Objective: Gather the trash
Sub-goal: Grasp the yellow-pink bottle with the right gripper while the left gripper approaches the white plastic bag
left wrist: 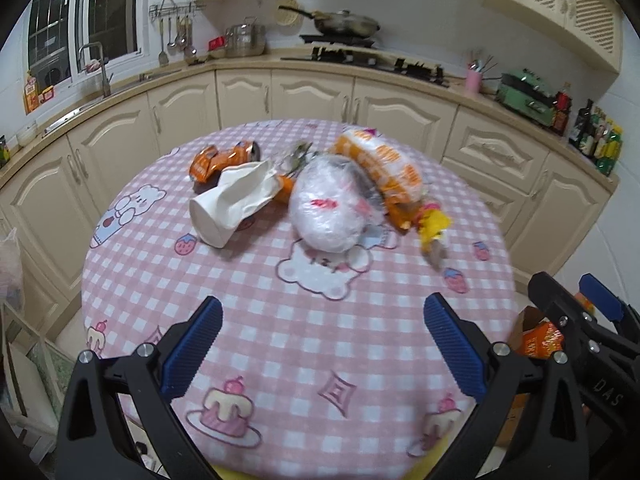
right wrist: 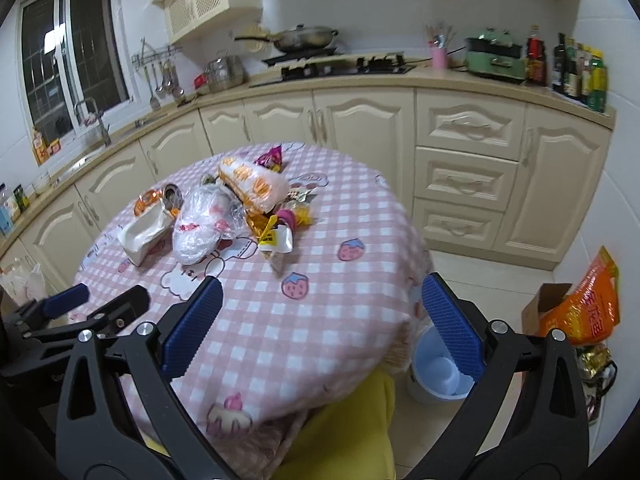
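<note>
On the pink checked table [left wrist: 280,340], the trash pile [left wrist: 332,196] lies ahead, well apart from my left gripper [left wrist: 323,348] and right gripper [right wrist: 322,328]; both jaws stand wide open, empty.

Cream kitchen cabinets [right wrist: 360,120], dark window [right wrist: 72,52], white-tiled walls, pale floor [right wrist: 500,280].

Both views are evenly lit by cool indoor light from overhead; the source is out of frame. The window [left wrist: 104,12] is black, w/ a ceiling-light reflection in the glass. Shadows are soft and short under the white plastic bag [left wrist: 332,204]. Strong fisheye bend: cabinets [right wrist: 360,120] curve, corners go black. Motion blur smears the trash pile, esp. the yellow wrapper [left wrist: 434,226], and probably the left view's right edge. No harsh glare.
</note>
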